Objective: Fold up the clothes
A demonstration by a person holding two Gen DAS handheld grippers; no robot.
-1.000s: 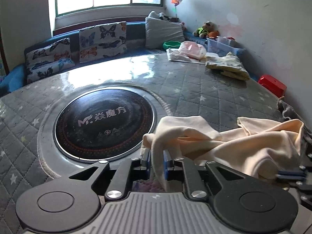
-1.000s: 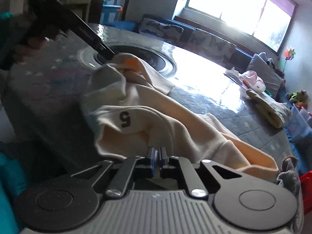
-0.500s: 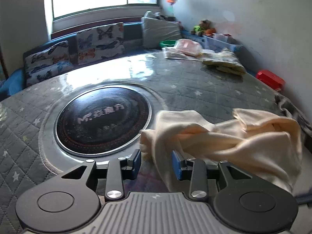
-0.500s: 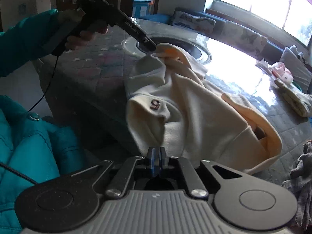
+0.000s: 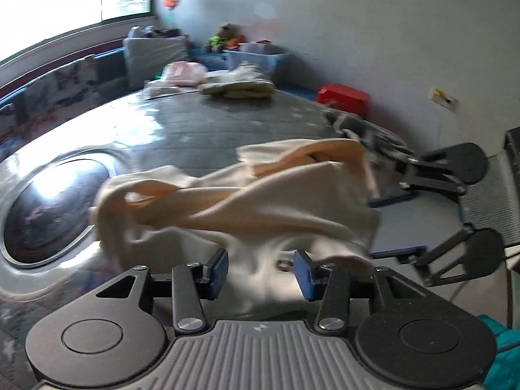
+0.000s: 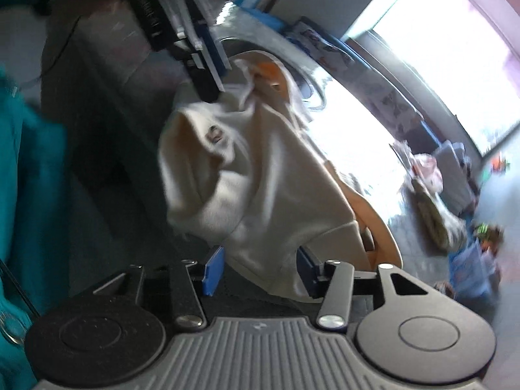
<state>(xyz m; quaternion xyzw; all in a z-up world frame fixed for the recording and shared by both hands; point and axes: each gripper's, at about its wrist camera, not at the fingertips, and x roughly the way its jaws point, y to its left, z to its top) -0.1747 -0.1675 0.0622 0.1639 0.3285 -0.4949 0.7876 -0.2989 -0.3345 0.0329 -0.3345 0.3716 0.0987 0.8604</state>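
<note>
The cream garment [image 5: 247, 201] lies in a crumpled heap at the near edge of the grey quilted tabletop [image 5: 208, 130], directly ahead of both pairs of fingers. The left gripper [image 5: 260, 273] has its fingers [image 5: 217, 271] spread apart with loose cloth between them but not pinched. In the right wrist view the right gripper [image 6: 258, 269] is likewise spread, the garment's hem lying between its blue pads without being clamped. So neither hand holds anything at this moment.

Outward from the left fingers the cloth runs as a long band, from a bunched end at the left, just beside the dark round inset [image 5: 48, 208] in the tabletop, to a thicker end with an orange-lined opening at the right, where the right gripper's fingers [image 5: 395, 224] stand just beside it. The long axis therefore lies left to right across the left gripper's line of sight. Motion blur hides the finer folds.

By my judgement each hand is nearest its own end of the band, so a fresh grasp at both ends would let the garment be spread flat.

Farther off, folded pieces [image 5: 237, 87] sit at the far edge.
</note>
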